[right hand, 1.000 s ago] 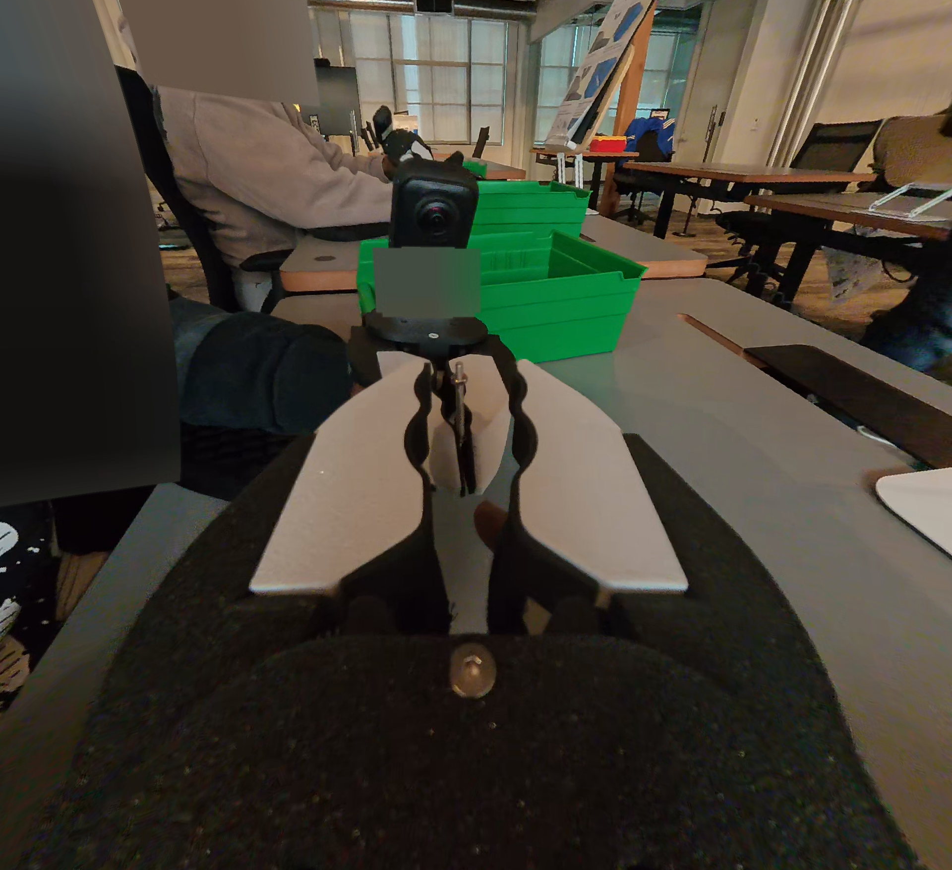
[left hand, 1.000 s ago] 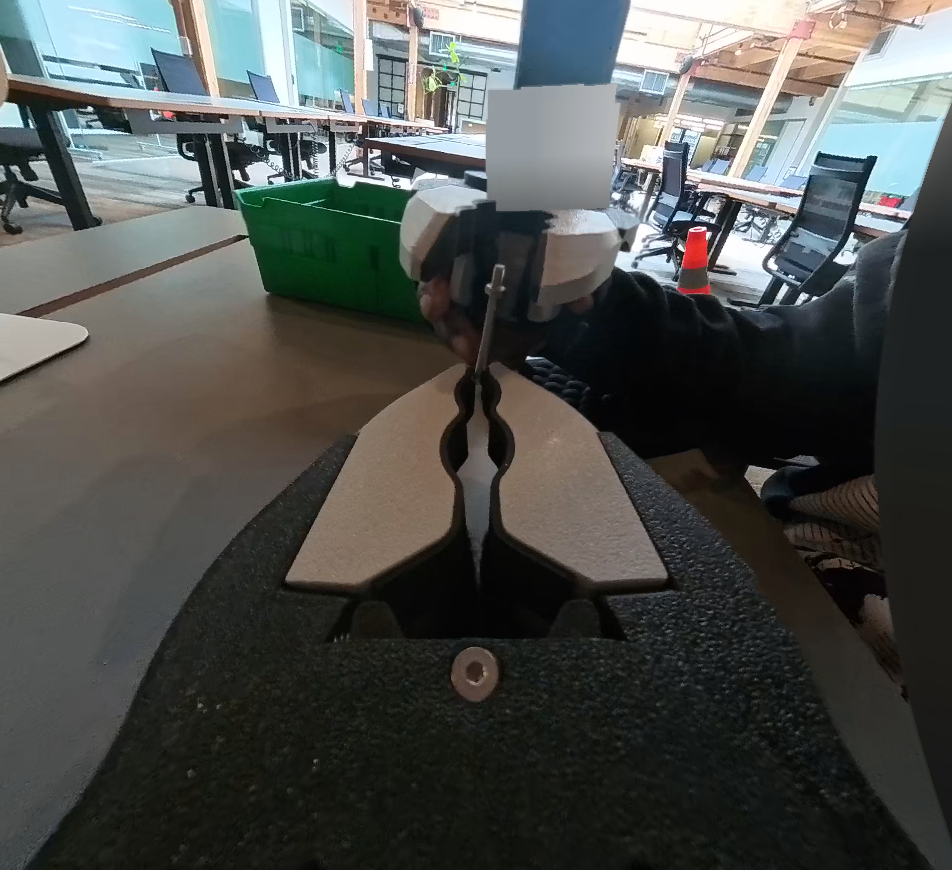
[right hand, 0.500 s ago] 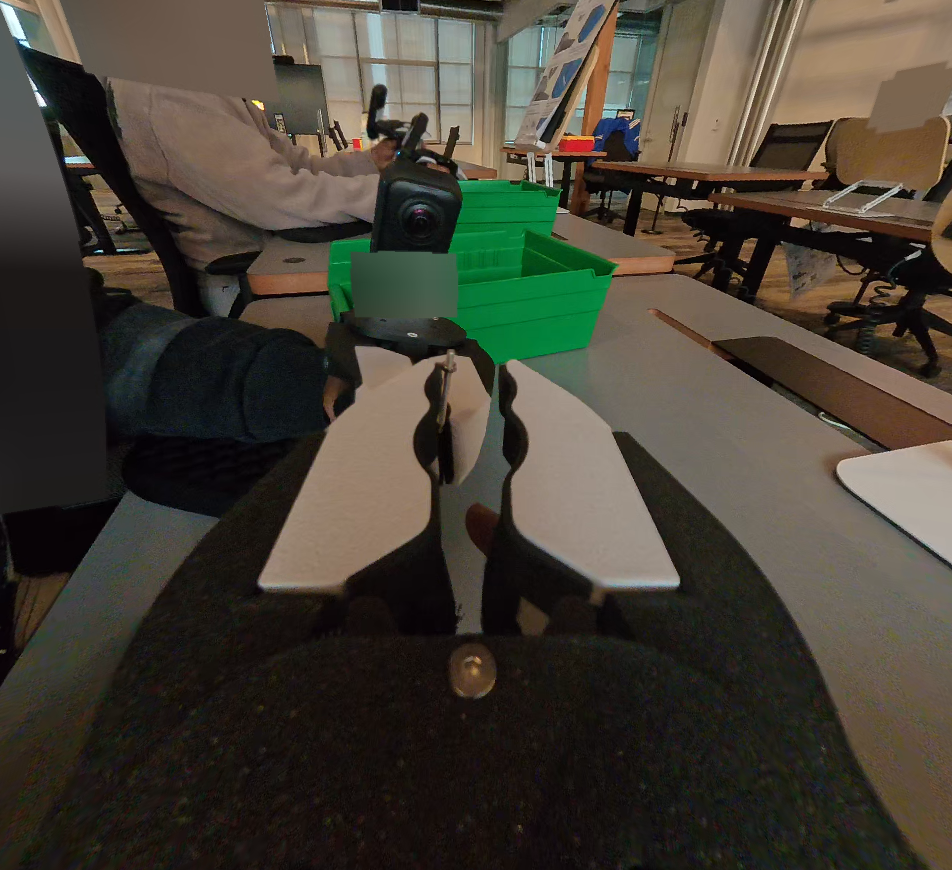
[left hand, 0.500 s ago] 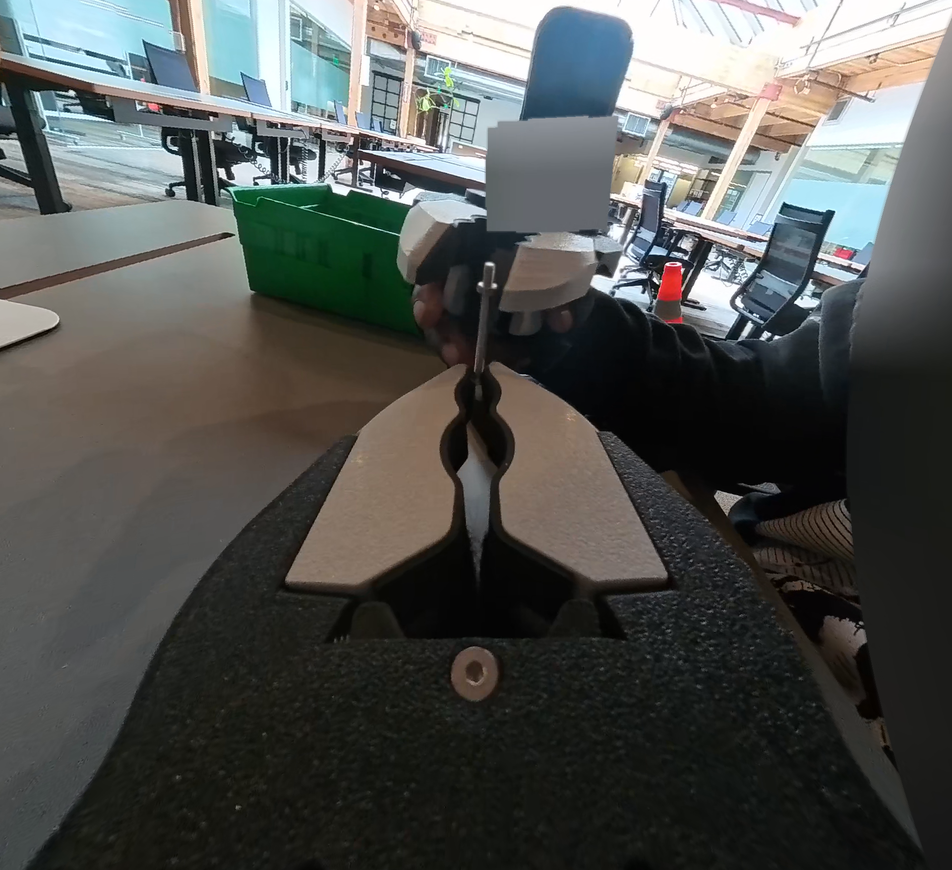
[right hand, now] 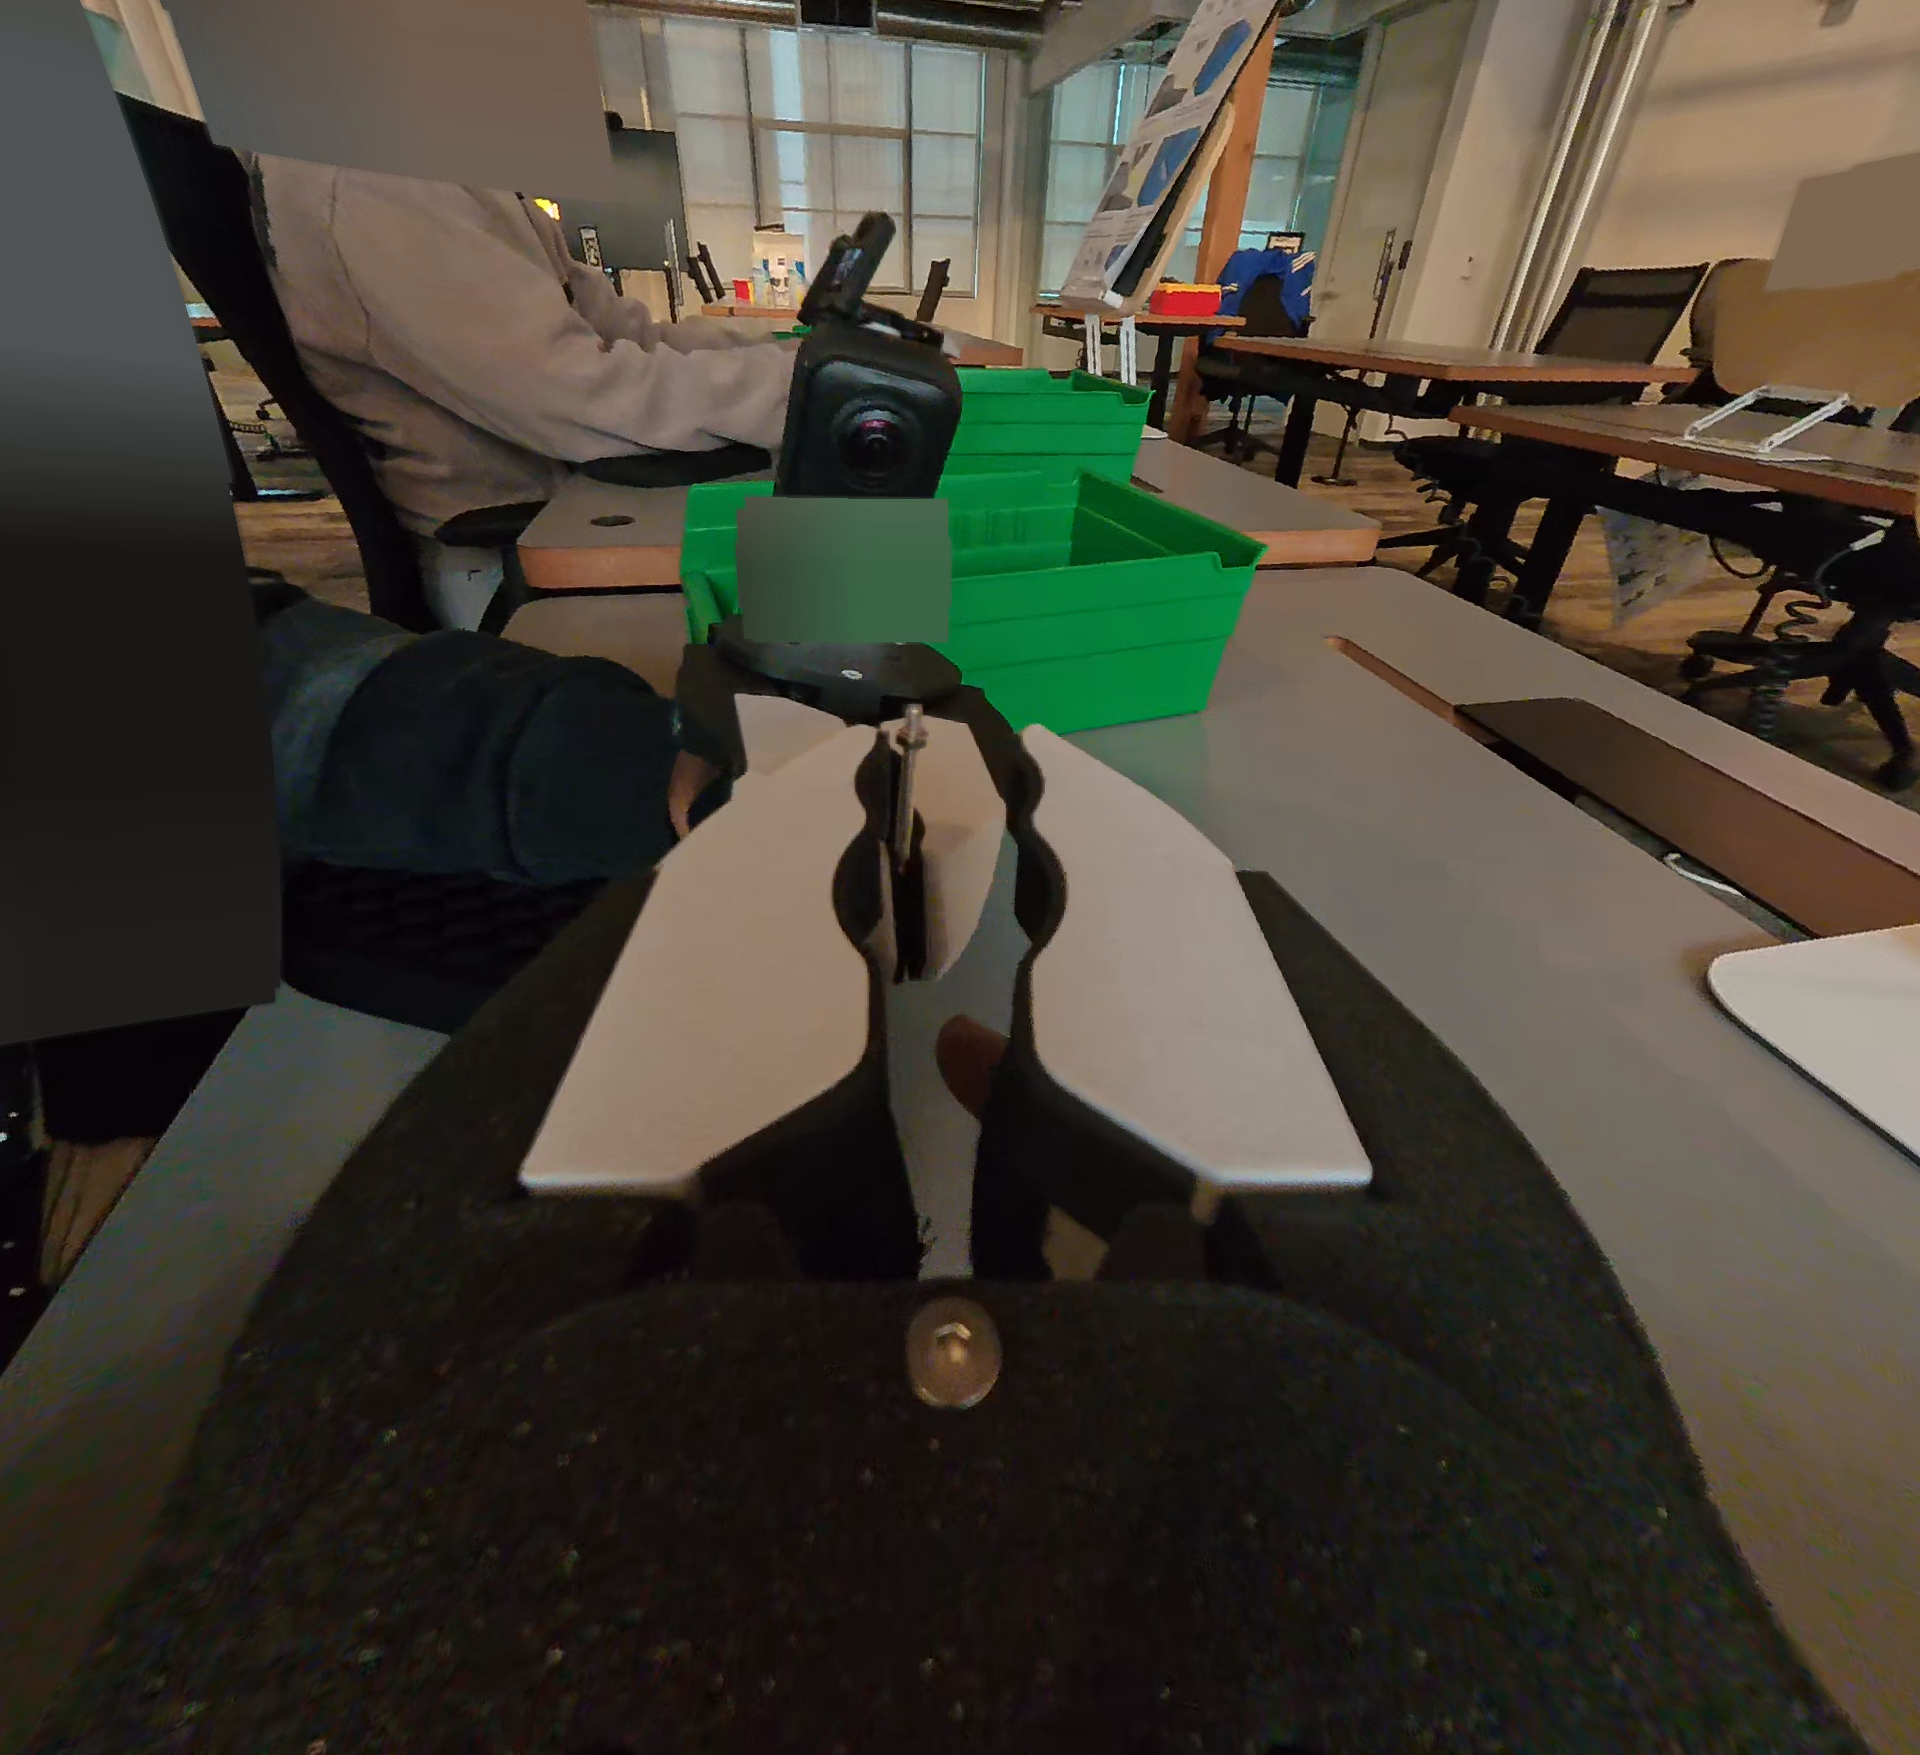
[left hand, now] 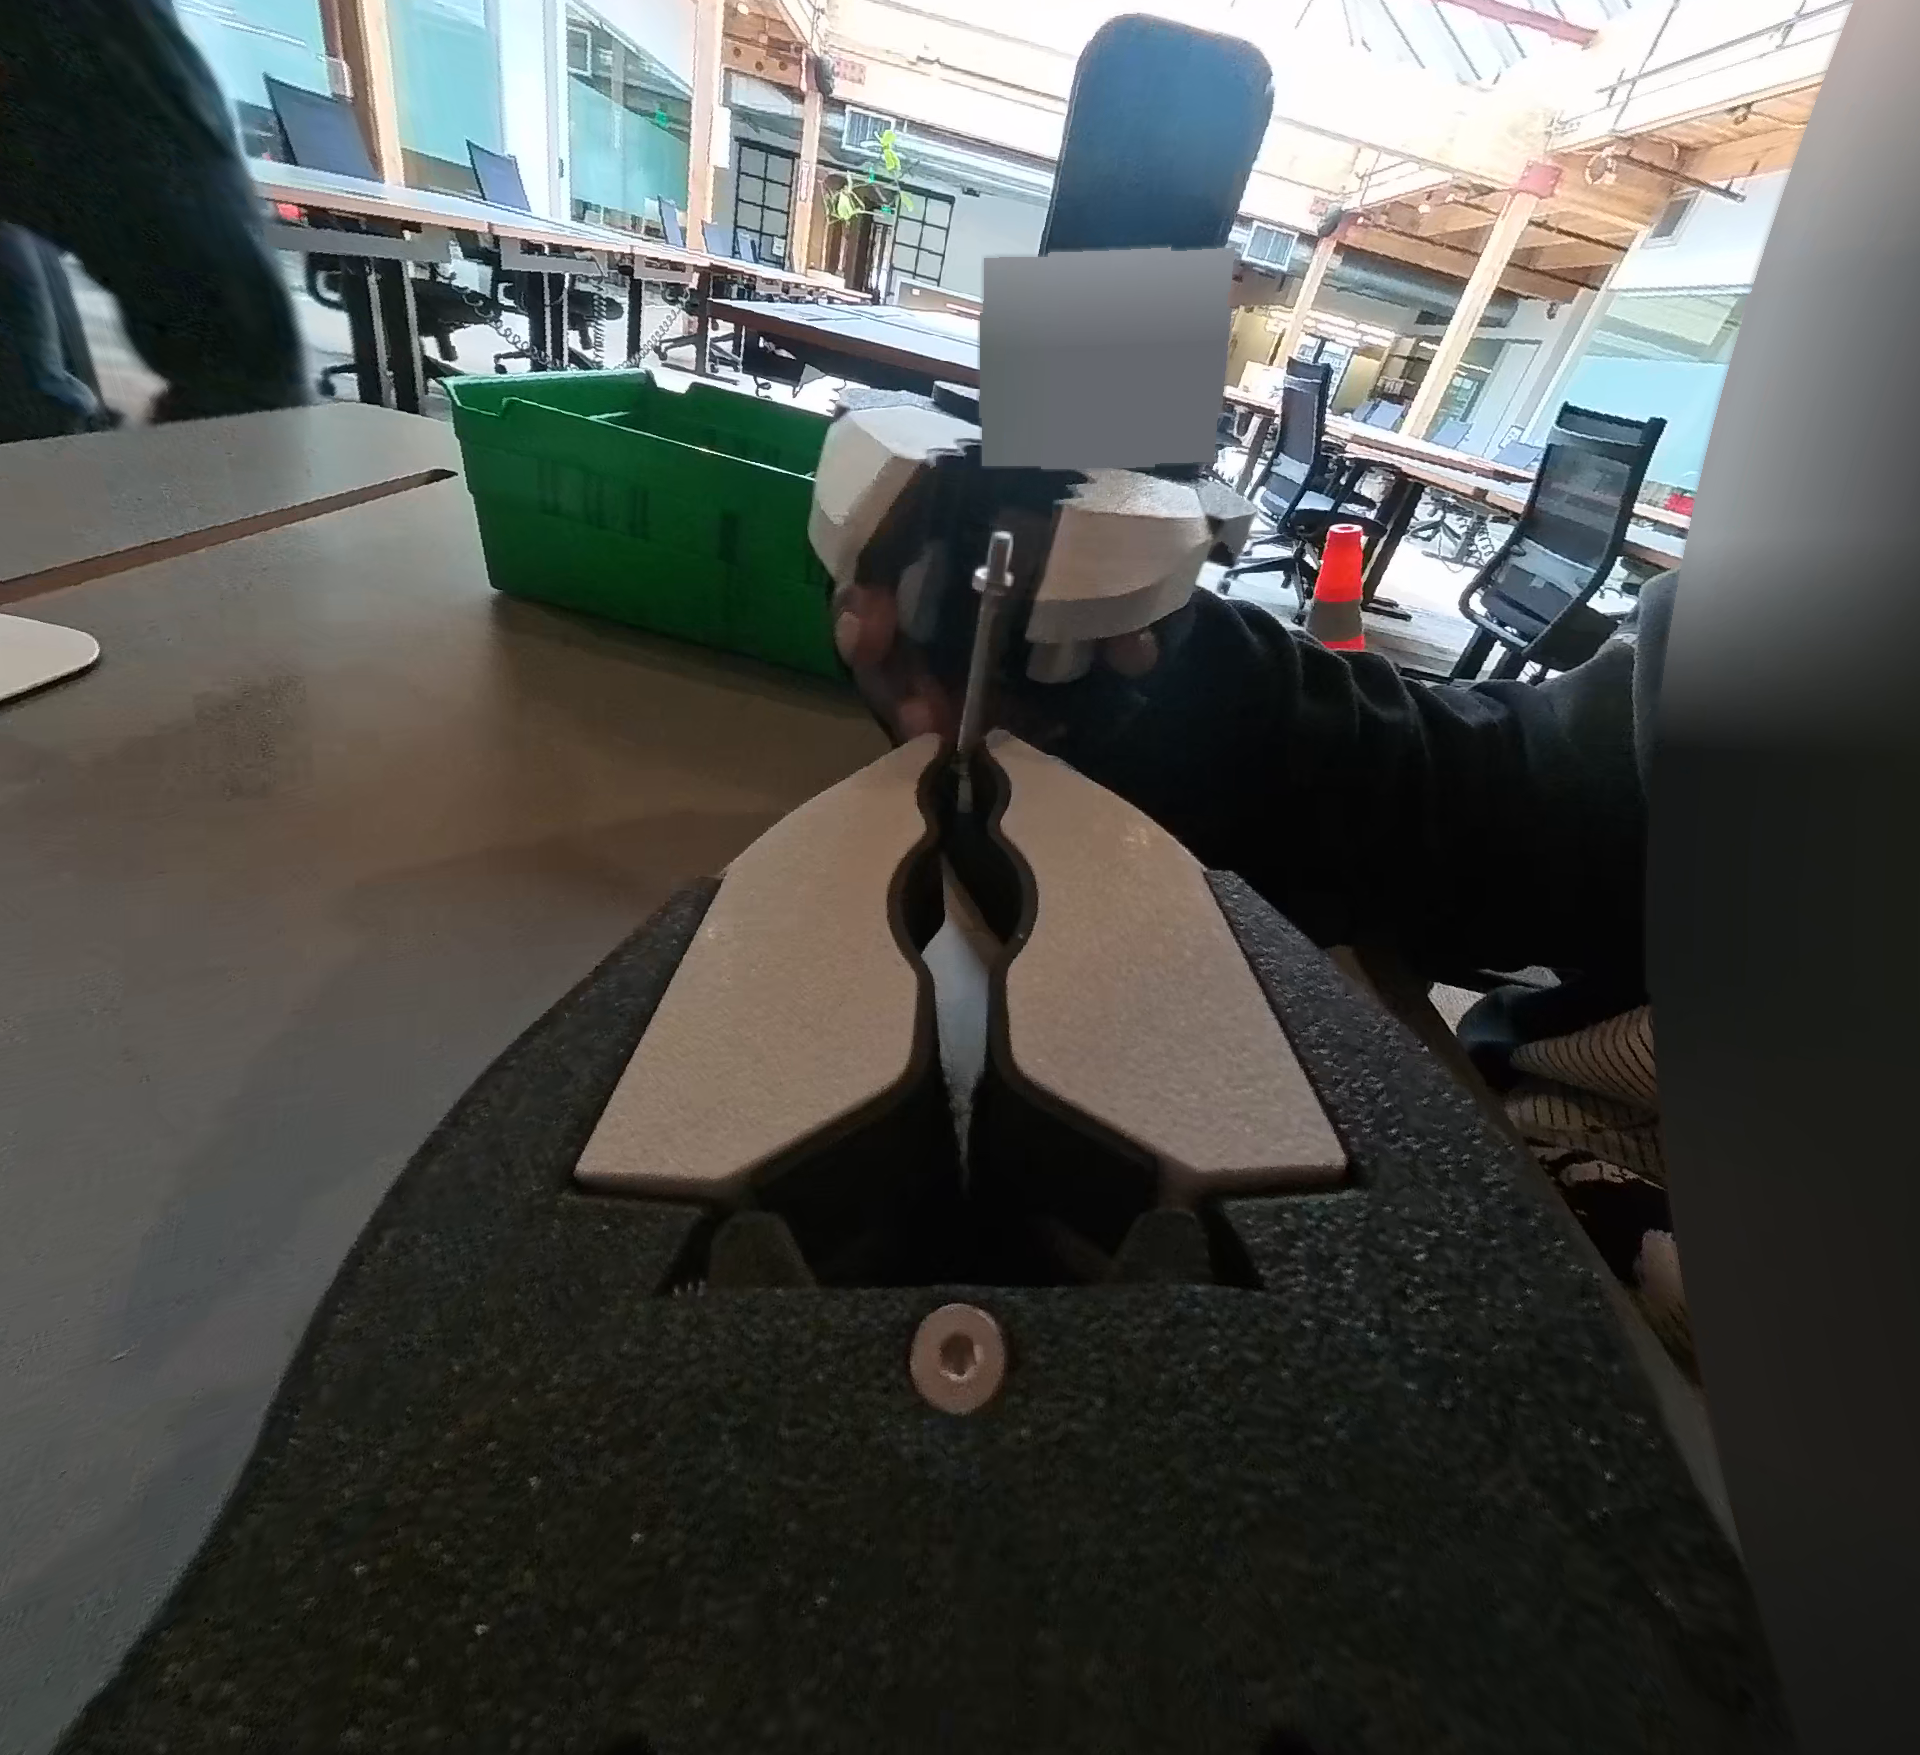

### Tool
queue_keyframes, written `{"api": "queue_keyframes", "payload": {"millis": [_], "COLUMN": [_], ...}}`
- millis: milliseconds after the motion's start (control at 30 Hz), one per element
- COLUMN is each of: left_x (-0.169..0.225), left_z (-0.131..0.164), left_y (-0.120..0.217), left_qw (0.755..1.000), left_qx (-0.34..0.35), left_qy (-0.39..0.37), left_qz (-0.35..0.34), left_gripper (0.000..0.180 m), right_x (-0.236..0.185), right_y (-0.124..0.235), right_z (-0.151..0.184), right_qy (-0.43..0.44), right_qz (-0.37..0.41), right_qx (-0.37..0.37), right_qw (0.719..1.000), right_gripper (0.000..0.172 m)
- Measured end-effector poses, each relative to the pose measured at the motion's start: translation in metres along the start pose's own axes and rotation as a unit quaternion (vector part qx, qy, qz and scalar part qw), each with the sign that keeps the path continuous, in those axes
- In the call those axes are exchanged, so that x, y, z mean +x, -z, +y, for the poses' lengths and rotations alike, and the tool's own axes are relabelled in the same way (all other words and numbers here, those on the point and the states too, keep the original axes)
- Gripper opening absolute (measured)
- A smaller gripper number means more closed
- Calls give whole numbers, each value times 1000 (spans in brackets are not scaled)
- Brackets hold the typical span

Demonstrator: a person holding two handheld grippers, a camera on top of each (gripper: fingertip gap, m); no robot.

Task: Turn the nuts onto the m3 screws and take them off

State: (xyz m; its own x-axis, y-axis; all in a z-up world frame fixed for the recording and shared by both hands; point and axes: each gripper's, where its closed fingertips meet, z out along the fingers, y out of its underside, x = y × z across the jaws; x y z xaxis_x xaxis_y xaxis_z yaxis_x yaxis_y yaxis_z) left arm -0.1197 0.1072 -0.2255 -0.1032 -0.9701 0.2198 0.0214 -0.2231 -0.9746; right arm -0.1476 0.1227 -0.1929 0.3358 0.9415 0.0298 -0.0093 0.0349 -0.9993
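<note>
My left gripper (left hand: 961, 749) is shut on the lower end of a thin metal screw (left hand: 982, 656), which stands upright out of the fingertips. A small nut (left hand: 994, 575) sits near the screw's top. My right gripper (left hand: 997, 542) faces it from behind, with its pale fingers (left hand: 862, 500) on either side of the nut and not touching it. In the right wrist view my right gripper (right hand: 948, 739) is open around the screw (right hand: 907, 801) and nut (right hand: 912, 741), with gaps on both sides. The left gripper's fingers (right hand: 961, 884) show behind the screw.
A green bin (left hand: 644, 500) stands on the grey table (left hand: 312, 822) behind the grippers; it also shows in the right wrist view (right hand: 1091, 635). A white pad (right hand: 1829, 1019) lies at the table's edge. A person in a grey hoodie (right hand: 436, 334) sits at the neighbouring desk. My hands' fingertips stand some 4 centimeters from each other.
My right gripper's jaws have narrowed around the screw's top without closing on it. The screw now sits more centrally between them. My left gripper has kept its hold on the screw.
</note>
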Motion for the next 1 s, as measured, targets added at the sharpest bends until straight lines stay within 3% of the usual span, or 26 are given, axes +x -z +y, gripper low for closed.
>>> {"api": "queue_keyframes", "payload": {"millis": [200, 400, 667, 1000], "left_x": [-1, -2, -1, 0], "left_z": [-2, 0, -1, 1], "left_y": [2, 1, 2, 0], "left_qw": [1000, 1000, 1000, 1000], "left_qx": [5, 1, 3, -1], "left_qy": [1, 2, 1, -1], "left_qz": [-2, -2, -1, 0], "left_gripper": [1, 1, 1, 1], "right_x": [7, -2, 8, 3], "right_y": [9, 1, 9, 2], "right_z": [-4, -3, -6, -2], "right_qy": [-6, 3, -5, 0], "right_qz": [11, -6, 15, 7], "right_qx": [12, 8, 18, 6], "right_qw": [1000, 1000, 1000, 1000], "right_gripper": [13, 21, 14, 19]}}
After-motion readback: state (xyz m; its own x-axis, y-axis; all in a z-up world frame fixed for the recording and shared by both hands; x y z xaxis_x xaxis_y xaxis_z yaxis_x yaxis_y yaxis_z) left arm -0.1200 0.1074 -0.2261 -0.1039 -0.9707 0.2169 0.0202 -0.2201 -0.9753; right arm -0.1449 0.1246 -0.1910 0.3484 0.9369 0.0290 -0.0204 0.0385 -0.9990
